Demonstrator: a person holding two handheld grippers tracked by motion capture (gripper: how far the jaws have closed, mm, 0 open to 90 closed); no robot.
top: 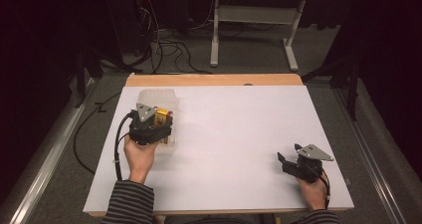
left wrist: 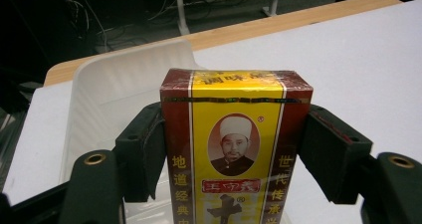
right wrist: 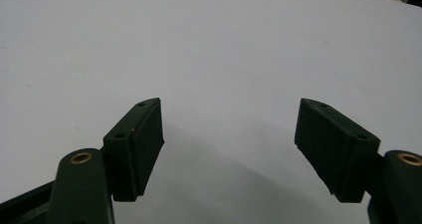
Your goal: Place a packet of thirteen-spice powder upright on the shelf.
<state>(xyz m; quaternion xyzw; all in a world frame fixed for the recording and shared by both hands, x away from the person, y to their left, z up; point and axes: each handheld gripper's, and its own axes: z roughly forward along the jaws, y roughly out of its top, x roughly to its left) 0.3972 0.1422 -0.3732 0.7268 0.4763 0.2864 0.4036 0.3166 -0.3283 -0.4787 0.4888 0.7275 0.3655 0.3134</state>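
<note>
Black jaws of the left gripper [left wrist: 234, 149] are clamped on the sides of a red-and-yellow printed cardboard box [left wrist: 234, 149], held upright over the translucent white plastic bin [top: 158, 100] at the white tabletop's [top: 239, 134] left; I reckon a low carry could catch the bin's rim and twist the box loose. The right gripper [right wrist: 231, 149] rests open and empty well apart, and the box's bottom edge and the bin's inside are hidden.

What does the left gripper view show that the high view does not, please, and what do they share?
Left gripper view alone: the box's printed front, a portrait and Chinese characters, with both pads pressed on its sides. High view alone: the right claw standing open over the white table, and the person's striped sleeves. Both: the left claw shut on the box above the translucent plastic bin.
</note>
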